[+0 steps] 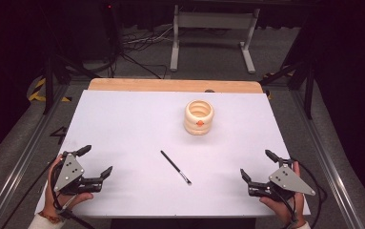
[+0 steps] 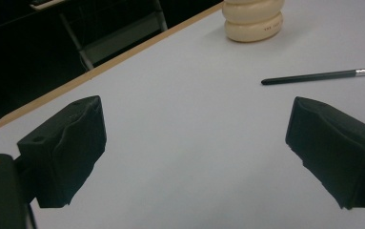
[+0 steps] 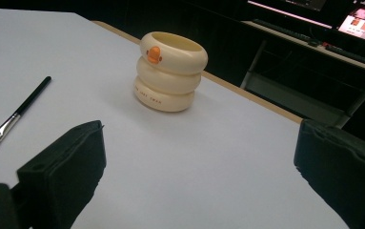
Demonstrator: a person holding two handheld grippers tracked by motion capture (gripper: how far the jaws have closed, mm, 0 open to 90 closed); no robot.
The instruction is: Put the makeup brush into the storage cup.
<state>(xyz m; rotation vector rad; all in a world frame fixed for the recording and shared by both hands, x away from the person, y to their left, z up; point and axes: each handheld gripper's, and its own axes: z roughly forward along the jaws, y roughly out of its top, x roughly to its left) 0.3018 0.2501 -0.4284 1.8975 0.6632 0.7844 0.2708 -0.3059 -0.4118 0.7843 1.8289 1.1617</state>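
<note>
No word can be read anywhere here. The cream holder carries a line of small dark lettering on its lowest ring (too blurred to make out in either gripper view) and a small orange mark on its top ring. A lit screen glows at the far right corner of the right gripper view, its contents unreadable.

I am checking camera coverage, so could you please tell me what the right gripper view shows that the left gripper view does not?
Right gripper view alone: the cup's open top and orange mark, the brush's bristle tip, and a lit screen in the far corner. Left gripper view alone: the brush's handle end, with its tip cut off at the frame edge. Both: the cup, brush, white table and wide-open jaws.
</note>
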